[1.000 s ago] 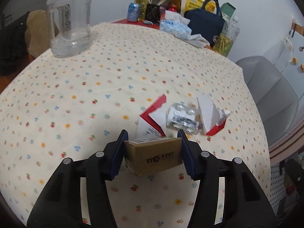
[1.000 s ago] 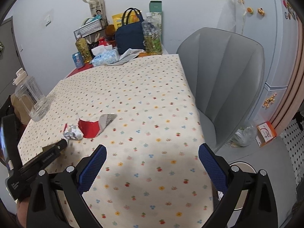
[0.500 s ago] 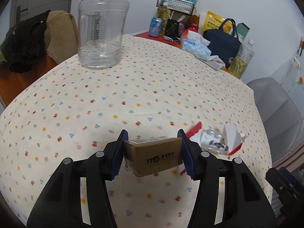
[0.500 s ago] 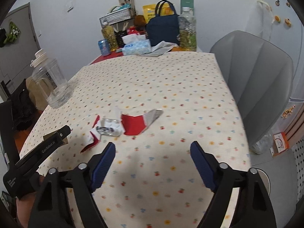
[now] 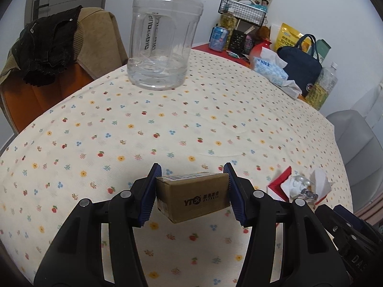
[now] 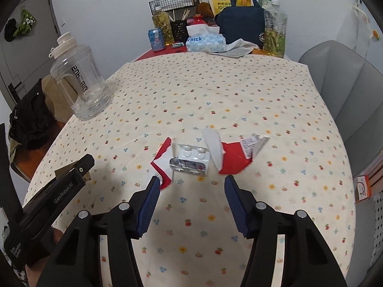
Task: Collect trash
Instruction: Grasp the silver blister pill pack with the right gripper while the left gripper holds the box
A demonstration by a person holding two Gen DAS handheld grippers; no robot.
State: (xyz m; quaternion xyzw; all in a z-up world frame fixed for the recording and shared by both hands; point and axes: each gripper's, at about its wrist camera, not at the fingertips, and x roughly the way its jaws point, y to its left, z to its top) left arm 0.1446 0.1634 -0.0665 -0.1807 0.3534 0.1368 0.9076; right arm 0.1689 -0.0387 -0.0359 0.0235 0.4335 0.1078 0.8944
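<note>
Two grippers busy: left gripper (image 5: 192, 191) clamps the small cardboard box (image 5: 192, 195) above the surface (image 5: 167, 124), freeing the right gripper (image 6: 191, 198), empty jaws closing, to line up on torn red packaging (image 6: 233, 160) at 12 o'clock.

White walls (image 6: 115, 4), grey chair (image 6: 340, 76), floral-clothed table (image 6: 215, 91).

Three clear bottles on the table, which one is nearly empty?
The big jug with the white cap, standing alone on the floral cloth. The two bottles at the far end hold yellowish contents.
</note>
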